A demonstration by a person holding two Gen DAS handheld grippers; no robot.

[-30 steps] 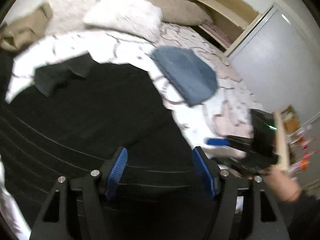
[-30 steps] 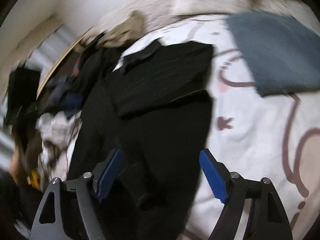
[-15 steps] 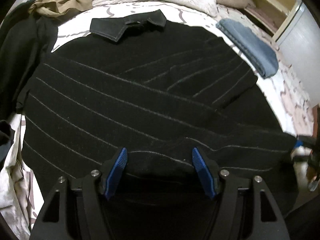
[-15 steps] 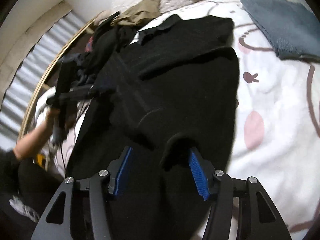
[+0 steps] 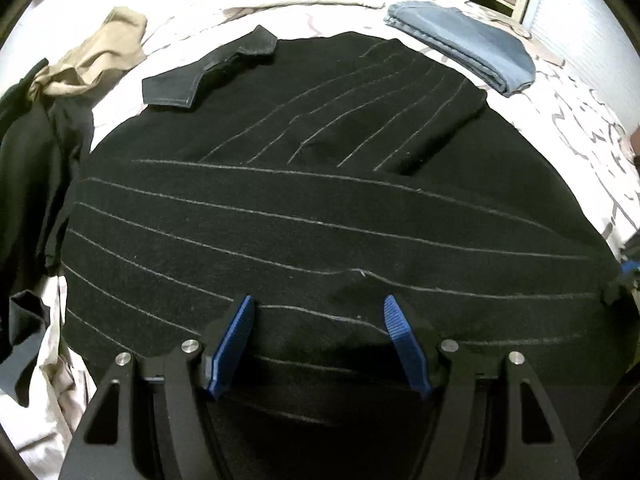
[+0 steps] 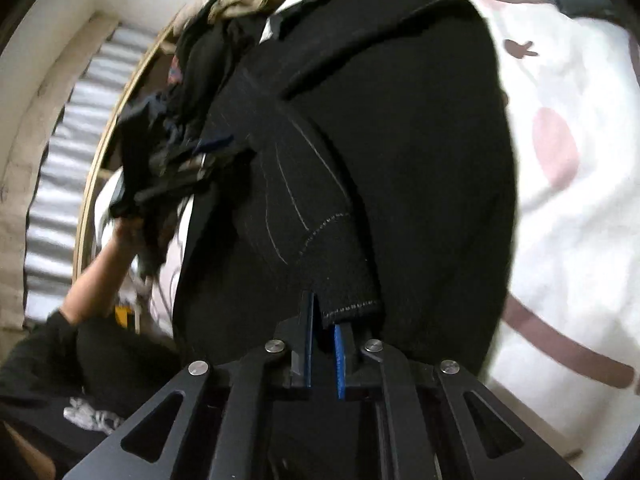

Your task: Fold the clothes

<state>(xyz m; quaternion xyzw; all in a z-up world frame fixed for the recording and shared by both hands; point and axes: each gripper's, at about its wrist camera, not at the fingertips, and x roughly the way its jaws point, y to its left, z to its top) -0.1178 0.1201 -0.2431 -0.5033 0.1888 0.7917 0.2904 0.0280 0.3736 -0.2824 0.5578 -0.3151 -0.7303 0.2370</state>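
Right tongs point(image 6: 322, 354) pinch the striped black sweater's point(image 5: 320, 208) hem at 6 o'clock, lifting it to fold; left tongs point(image 5: 318, 344) gape wide over it.

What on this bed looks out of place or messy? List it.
The tan garment lies crumpled at the far left of the bed, beside a heap of dark clothes, unlike the neatly folded blue garment. The black striped sweater is spread out, its hem bunched up in the right gripper.
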